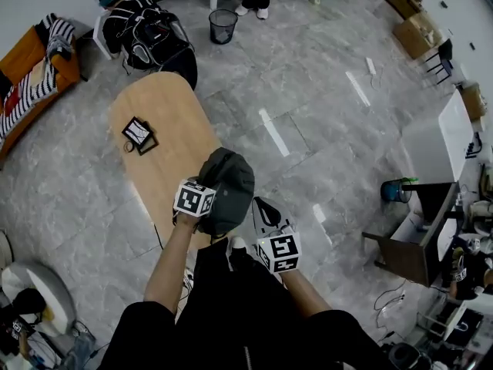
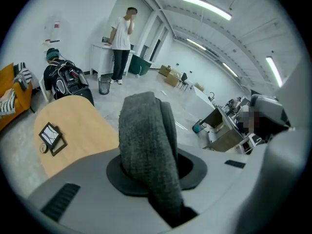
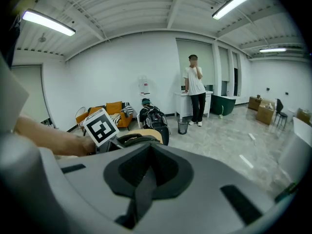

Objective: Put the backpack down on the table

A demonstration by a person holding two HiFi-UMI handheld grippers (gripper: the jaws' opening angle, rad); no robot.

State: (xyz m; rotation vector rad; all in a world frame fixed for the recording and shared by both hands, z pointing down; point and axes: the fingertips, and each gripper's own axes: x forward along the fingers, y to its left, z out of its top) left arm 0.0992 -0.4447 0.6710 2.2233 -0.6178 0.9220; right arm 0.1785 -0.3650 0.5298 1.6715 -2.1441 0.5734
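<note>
Head view looks steeply down on the table (image 1: 166, 106). Both gripper views, low and near, share the person (image 2: 121, 38) beyond its far end.

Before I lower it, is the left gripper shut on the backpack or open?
Shut: the left gripper has the grey backpack pinched between its jaws.

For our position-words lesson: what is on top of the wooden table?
A small framed picture lies on the table, a small round thing beside it. The held backpack hides the near end.
</note>
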